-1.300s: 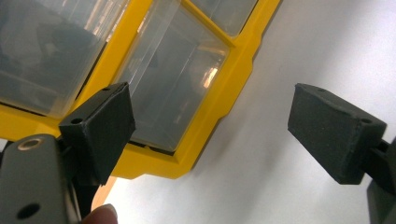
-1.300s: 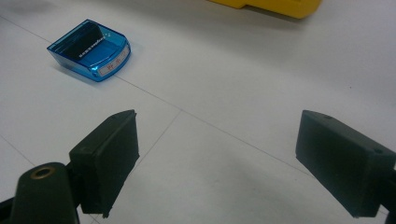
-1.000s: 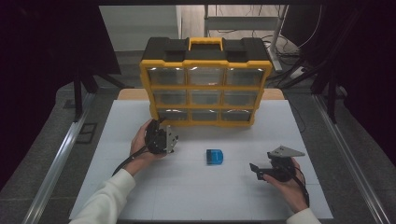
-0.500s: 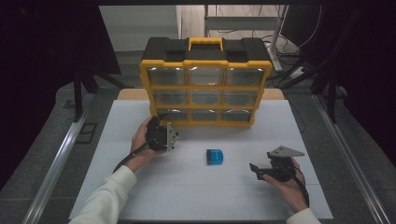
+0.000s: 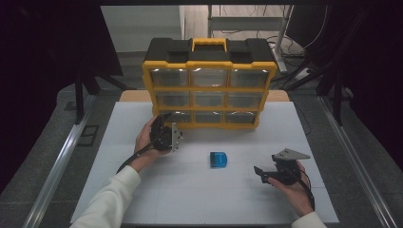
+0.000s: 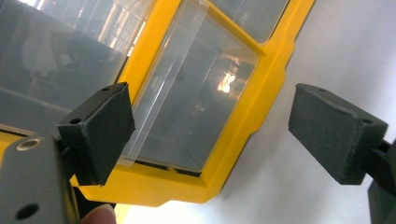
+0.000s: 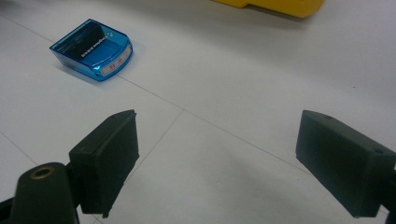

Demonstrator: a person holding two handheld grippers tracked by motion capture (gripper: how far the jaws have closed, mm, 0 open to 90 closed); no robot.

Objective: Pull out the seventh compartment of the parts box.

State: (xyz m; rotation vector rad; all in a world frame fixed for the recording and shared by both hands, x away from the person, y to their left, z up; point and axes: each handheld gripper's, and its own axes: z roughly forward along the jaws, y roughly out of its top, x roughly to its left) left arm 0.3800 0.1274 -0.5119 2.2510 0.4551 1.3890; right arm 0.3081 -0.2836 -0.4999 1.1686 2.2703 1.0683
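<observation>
Left gripper [image 6: 210,135] gapes wide at the organizer's bottom-left drawer [image 6: 196,98].

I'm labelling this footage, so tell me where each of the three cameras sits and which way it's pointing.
High view: fixed above the person's side, looking forward and down on the white table, drawer organizer and blue box; both forearms, the left gripper and the right gripper show.
Left gripper view: rides the left gripper, facing the organizer's bottom-left clear drawer; open jaws and a fingertip show.
Right gripper view: rides the right gripper, looking low across the table at the blue box; open jaws show.
Shared: the organizer's yellow frame appears in all three.
</observation>
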